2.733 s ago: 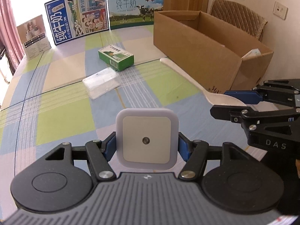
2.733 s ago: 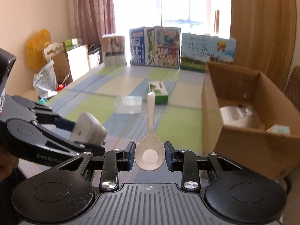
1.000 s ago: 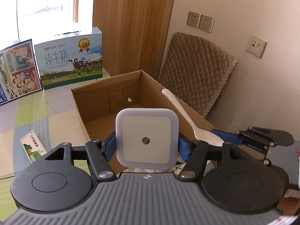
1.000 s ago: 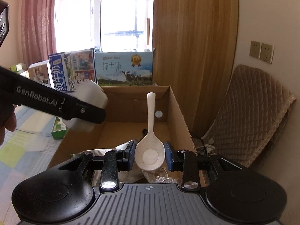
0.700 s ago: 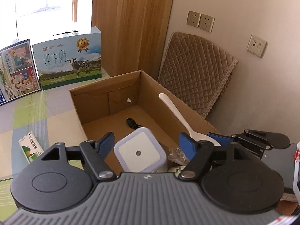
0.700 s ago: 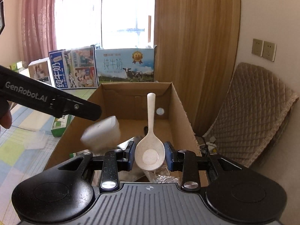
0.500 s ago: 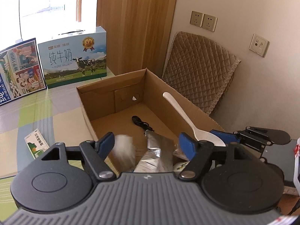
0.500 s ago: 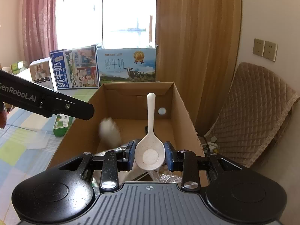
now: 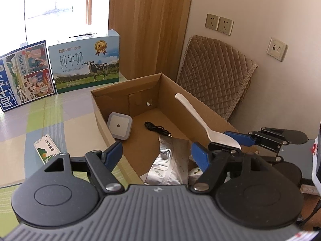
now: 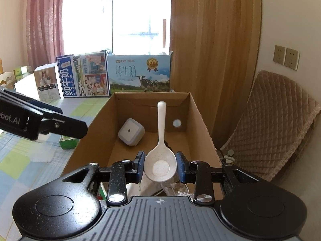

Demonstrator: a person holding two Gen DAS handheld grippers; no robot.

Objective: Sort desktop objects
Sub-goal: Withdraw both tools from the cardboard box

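My right gripper clamps a white rice spoon above the cardboard box, night light lying inside.

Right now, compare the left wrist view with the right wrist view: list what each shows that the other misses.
Left wrist only: black cable and silver foil pouch in the cardboard box, open left gripper.
Right wrist only: pink curtain, spoon bowl clamped in the right gripper.
Both: box, white night light, spoon, milk cartons.
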